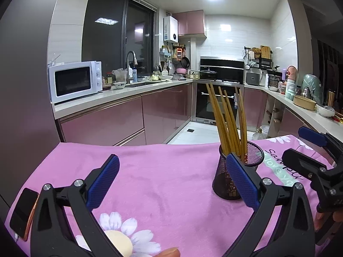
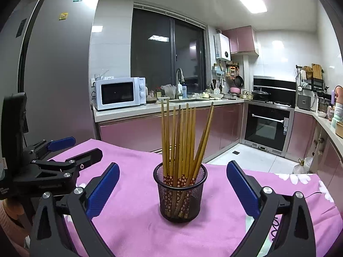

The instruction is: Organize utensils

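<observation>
On the tabletop, draped in a pink flower-print cloth [image 2: 137, 220], a black wire-mesh cup [image 2: 180, 194] stands upright with a bundle of tan wooden chopsticks [image 2: 182, 141] fanning up out of it. The right tongs [image 2: 173, 184] are spread wide with the cup between their blue pads, not touching. The left tongs [image 1: 172, 182] gape empty just beside the cup. A dark phone [image 1: 23, 214] lies at the cloth's left edge.

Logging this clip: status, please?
Left gripper and right gripper open, empty. Chopsticks upright in mesh cup on pink cloth. Nothing in the way.
</observation>
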A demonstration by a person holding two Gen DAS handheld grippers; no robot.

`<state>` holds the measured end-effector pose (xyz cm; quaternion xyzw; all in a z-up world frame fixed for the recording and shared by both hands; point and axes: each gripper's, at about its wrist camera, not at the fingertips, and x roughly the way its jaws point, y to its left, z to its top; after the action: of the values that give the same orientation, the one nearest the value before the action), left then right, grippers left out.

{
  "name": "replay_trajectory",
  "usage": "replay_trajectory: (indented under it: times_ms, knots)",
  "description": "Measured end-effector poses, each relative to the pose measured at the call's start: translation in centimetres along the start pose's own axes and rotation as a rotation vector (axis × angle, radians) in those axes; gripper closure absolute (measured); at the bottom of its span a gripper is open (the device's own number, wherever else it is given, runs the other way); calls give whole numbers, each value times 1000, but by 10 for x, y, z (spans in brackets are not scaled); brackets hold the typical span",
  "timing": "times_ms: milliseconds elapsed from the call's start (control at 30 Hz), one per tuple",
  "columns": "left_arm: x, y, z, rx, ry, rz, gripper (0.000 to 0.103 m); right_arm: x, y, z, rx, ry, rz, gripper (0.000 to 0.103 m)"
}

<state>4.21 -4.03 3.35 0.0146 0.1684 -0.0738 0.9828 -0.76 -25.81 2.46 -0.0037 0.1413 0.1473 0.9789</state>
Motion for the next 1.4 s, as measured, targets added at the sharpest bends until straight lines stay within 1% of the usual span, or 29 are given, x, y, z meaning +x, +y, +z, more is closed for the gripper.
replay_trajectory:
  times_ms: [333,700,1400]
  knots:
    - [-16,5,-4,-3,-46,17,5,-1,2,0,18,2,-14,7]
    - [-29,11,-2,-20,-105,13,5,-5,8,-1,19,-8,-11,7]
    - [-36,15,-4,-18,-134,19,5,-6,15,-2,19,-17,-12,7]
